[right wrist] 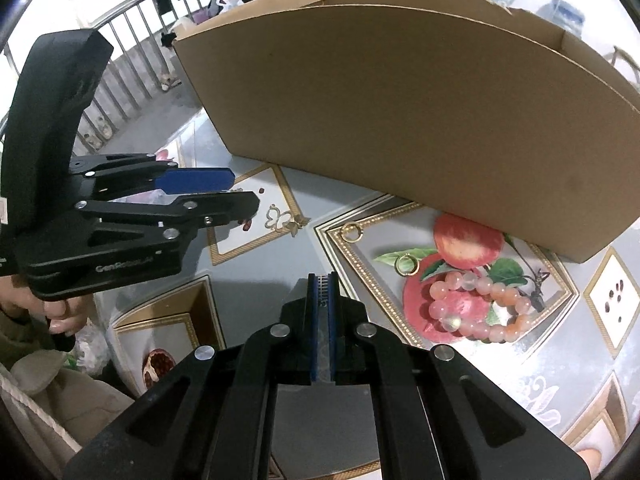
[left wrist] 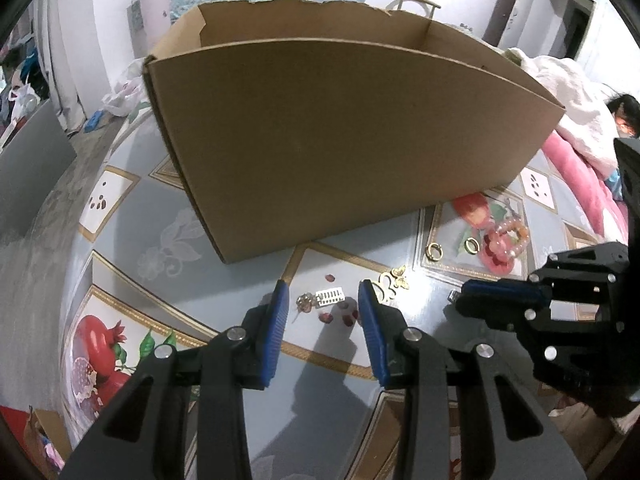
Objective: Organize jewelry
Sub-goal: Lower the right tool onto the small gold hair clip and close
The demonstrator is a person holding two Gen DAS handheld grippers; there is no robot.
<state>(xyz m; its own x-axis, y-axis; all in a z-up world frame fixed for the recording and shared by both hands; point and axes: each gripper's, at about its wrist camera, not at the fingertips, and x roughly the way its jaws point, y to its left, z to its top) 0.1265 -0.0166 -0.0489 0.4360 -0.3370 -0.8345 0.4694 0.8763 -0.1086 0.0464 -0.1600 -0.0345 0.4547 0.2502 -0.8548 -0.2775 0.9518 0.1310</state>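
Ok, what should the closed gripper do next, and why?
Probably lift toward the cardboard box: the right gripper looks shut on a small silver piece, and the box stands open-topped just behind.

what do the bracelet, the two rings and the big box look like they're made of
Bracelet: round pink-orange beads, glossy and partly see-through, so probably stone or glass; plastic is possible.
Two rings: shiny yellow with bright glints, so gold-coloured metal; whether real gold cannot be told.
Box: plain matte brown cardboard, with a ragged torn top edge.
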